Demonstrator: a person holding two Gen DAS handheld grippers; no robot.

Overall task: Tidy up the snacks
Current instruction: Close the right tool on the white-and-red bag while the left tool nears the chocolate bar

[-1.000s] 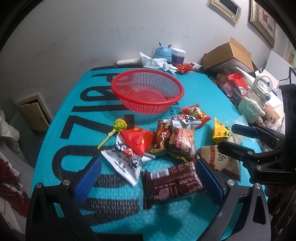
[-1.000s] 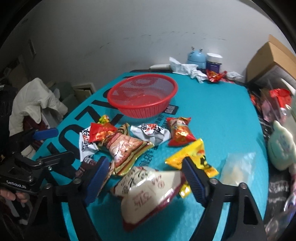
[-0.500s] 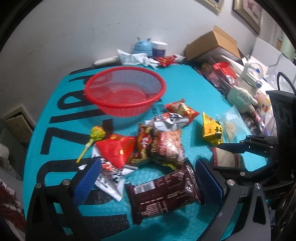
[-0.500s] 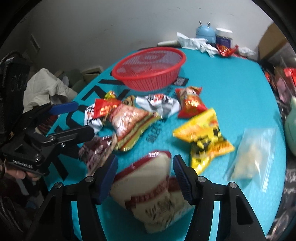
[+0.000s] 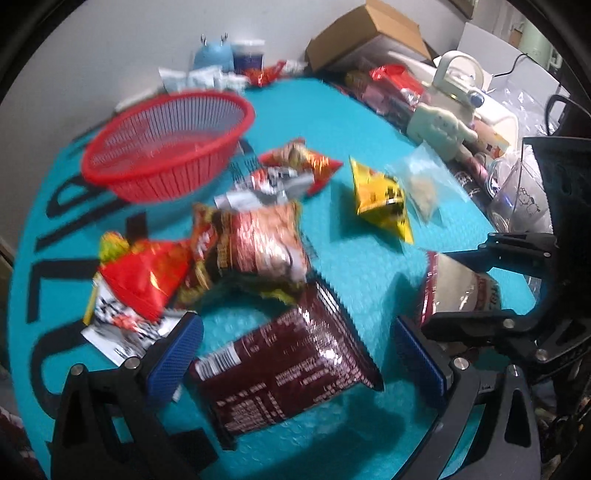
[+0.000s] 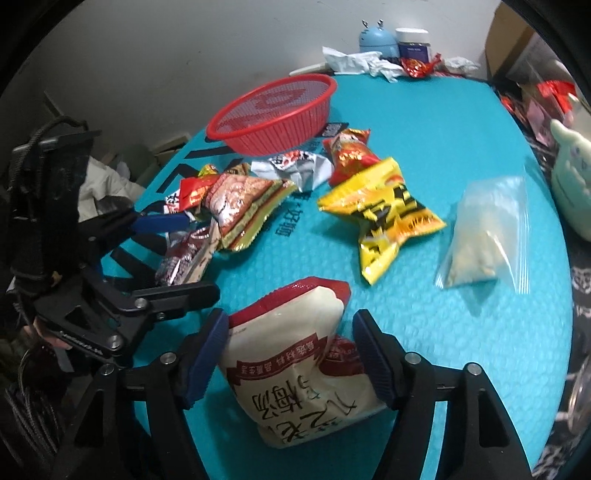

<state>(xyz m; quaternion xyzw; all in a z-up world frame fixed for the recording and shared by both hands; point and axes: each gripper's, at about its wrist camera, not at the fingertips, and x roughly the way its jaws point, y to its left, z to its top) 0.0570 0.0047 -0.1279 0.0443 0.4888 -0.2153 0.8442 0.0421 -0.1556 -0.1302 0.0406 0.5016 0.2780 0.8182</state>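
A red mesh basket (image 5: pixel 166 140) stands empty at the back of the teal mat; it also shows in the right wrist view (image 6: pixel 273 110). Several snack packets lie in a pile in front of it. My left gripper (image 5: pixel 295 363) is open, its blue pads on either side of a dark brown packet (image 5: pixel 288 369) that lies on the mat. My right gripper (image 6: pixel 295 354) has closed in around a white and red bag (image 6: pixel 299 354), its pads touching the bag's sides. A yellow packet (image 6: pixel 380 214) lies beyond it.
A clear zip bag (image 6: pixel 487 236) lies at the right. A pale green plush toy (image 5: pixel 439 125), a cardboard box (image 5: pixel 369 33) and clutter line the right edge. A blue figurine (image 6: pixel 376 37), a jar and crumpled paper stand at the back.
Both grippers have moved forward and down over the mat. The right jaws have narrowed onto the white and red bag. The left gripper now straddles the dark brown packet.
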